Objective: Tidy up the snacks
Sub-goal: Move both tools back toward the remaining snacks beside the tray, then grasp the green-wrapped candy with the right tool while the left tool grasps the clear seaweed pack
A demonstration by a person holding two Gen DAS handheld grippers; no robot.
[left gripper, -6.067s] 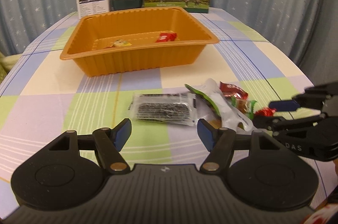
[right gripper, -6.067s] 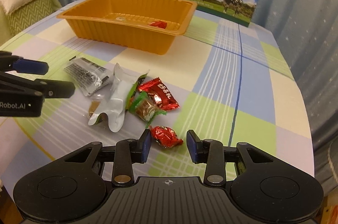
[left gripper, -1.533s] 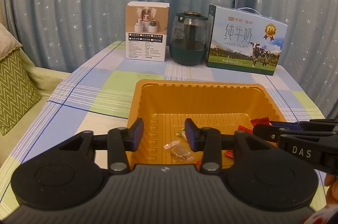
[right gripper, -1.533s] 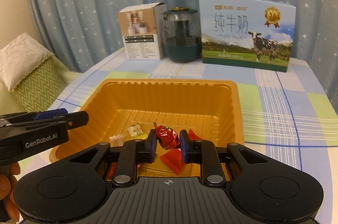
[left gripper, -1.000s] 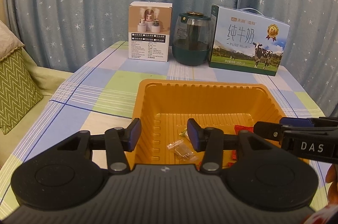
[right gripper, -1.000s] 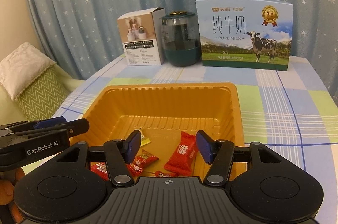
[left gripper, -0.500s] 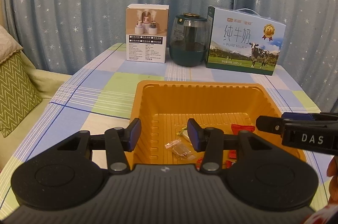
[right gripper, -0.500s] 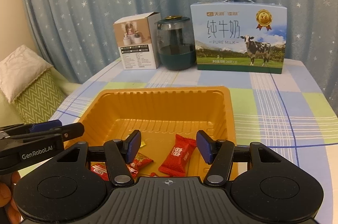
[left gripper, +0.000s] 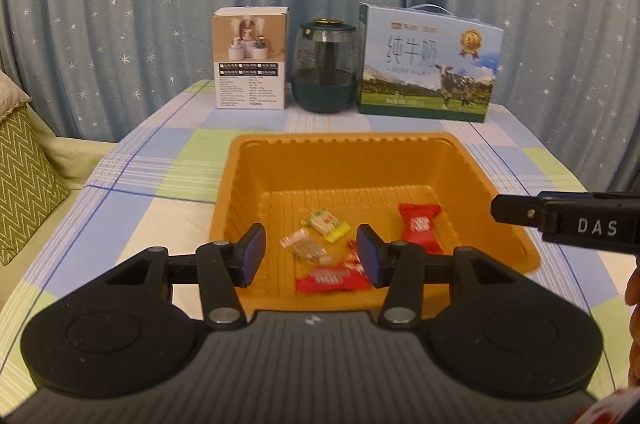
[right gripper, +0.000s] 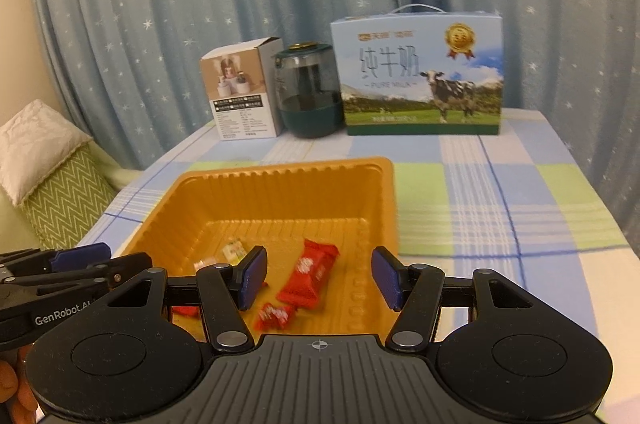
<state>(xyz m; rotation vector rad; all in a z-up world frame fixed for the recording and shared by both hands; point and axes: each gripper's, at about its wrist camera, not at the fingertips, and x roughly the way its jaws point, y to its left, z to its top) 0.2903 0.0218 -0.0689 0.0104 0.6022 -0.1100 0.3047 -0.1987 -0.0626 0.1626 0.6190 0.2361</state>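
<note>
Snacks are sitting in the orange tray (left gripper: 256,184) right now: a red packet (left gripper: 418,222) on the right side of the floor, a small yellow-green candy (left gripper: 324,223), a clear-wrapped one (left gripper: 305,245) and a couple more red wrappers (left gripper: 332,278) near the front wall. Both claws hang above the tray's near edge with nothing in them. The left claw (left gripper: 310,256) has its jaws easing apart, only air between them; the right claw (right gripper: 320,278) is parted about halfway, also empty.

My guess is the drop-off is done, so the smart move is to lift clear of the rim before swinging off, so a finger doesn't catch the thin plastic wall and drag the tray across the surface (right gripper: 500,184).

View differences: the left wrist cam shows the clear-wrapped candy properly, while the right cam barely catches it behind its own finger. The right cam shows more bare checked cloth to the tray's right, plus a white cushion (right gripper: 36,140).
</note>
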